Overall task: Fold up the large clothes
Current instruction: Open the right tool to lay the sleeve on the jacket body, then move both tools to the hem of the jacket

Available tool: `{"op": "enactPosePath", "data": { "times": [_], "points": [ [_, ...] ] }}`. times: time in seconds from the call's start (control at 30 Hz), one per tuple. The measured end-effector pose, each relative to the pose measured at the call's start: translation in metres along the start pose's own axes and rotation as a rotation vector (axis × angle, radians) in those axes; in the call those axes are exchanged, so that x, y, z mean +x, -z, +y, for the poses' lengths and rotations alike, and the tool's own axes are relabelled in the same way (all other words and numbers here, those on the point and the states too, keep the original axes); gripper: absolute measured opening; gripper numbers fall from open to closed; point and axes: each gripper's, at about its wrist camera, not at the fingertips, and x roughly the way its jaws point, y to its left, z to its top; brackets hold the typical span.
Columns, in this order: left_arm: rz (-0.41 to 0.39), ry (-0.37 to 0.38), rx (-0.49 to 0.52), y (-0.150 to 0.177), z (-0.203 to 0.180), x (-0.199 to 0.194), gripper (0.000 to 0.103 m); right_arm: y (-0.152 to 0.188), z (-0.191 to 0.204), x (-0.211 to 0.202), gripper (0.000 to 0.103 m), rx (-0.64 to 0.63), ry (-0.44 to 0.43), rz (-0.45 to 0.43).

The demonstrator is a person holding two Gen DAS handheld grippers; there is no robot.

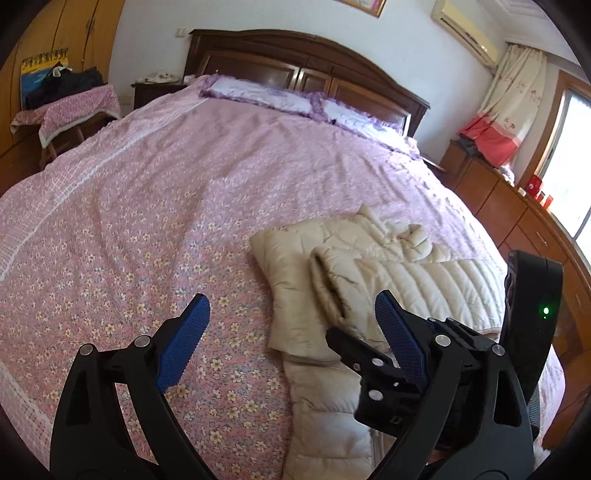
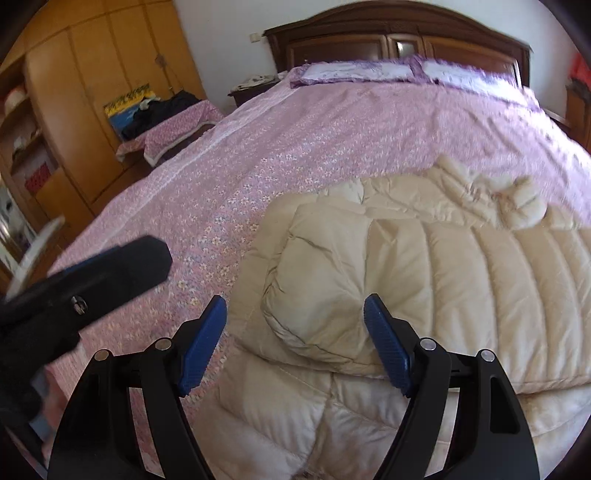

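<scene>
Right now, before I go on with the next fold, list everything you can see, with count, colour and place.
puffer jacket: one, cream, partly folded on the near right of the bed
bedspread: one, pink floral, covering the bed
pillows: two, white with purple frills, at the headboard
headboard: one, dark brown wood, far end
wardrobe: one, orange-brown wood, left wall
small table: one, under a pink cloth, dark clothes piled on it, left of the bed
curtain: one, white and red, by the window at right
air conditioner: one, cream, high on the right wall
left claw: open, over the bedspread and jacket edge
right claw: open, over the jacket's folded part
</scene>
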Motion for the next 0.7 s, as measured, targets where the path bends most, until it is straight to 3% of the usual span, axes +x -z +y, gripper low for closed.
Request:
{"op": "enactPosePath", "data": {
  "times": [0.2, 0.43, 0.7],
  "points": [
    [-0.017, -0.005, 0.009, 0.002, -0.003, -0.015, 0.091, 0.007, -0.007, -0.031, 0.075, 0.002, -0.002, -0.029],
    [-0.073, 0.0, 0.035, 0.019, -0.008, -0.038, 0.091, 0.023, -0.022, -0.069, 0.075, -0.015, 0.056, -0.049],
    [-0.029, -0.023, 0.067, 0.052, -0.008, -0.048, 0.091, 0.071, -0.075, -0.112, 0.075, 0.003, 0.154, -0.046]
  ]
}}
